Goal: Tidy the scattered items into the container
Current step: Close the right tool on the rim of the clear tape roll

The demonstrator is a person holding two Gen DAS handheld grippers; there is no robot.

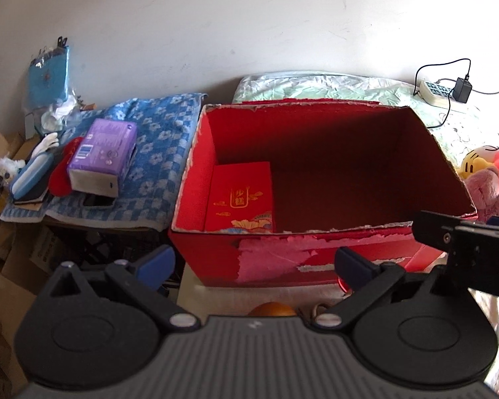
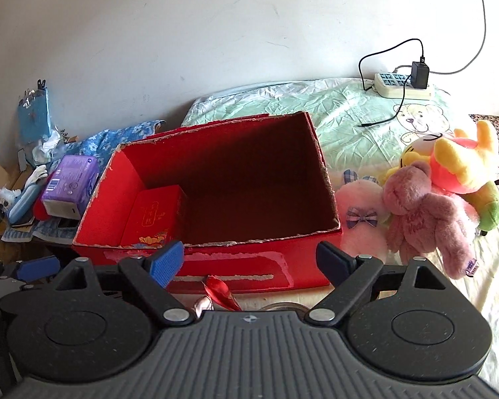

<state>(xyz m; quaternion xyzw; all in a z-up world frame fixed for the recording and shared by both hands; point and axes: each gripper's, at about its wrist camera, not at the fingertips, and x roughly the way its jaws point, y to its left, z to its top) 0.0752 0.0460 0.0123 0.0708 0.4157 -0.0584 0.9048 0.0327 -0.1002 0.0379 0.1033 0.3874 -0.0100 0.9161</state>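
Note:
A large open red cardboard box point(image 1: 366, 246) stands on the bed; it also shows in the right wrist view point(image 2: 236, 262). A smaller red gift box point(image 1: 241, 196) lies inside at its left point(image 2: 151, 216). To the right of the box lie a pink teddy bear point(image 2: 422, 212), a yellow and pink plush point(image 2: 462, 163) and a pale pink fluffy toy with a bow point(image 2: 359, 212). My left gripper point(image 1: 254, 262) is open and empty in front of the box's near wall. My right gripper point(image 2: 251, 259) is open and empty, also before the near wall.
A side table with a blue checked towel point(image 1: 163, 139) holds a purple tissue pack point(image 1: 103, 156) and clutter. A power strip with a charger point(image 2: 406, 81) lies on the green sheet point(image 2: 349, 113). An orange point(image 1: 272, 309) and a red ribbon point(image 2: 219, 291) lie near the grippers.

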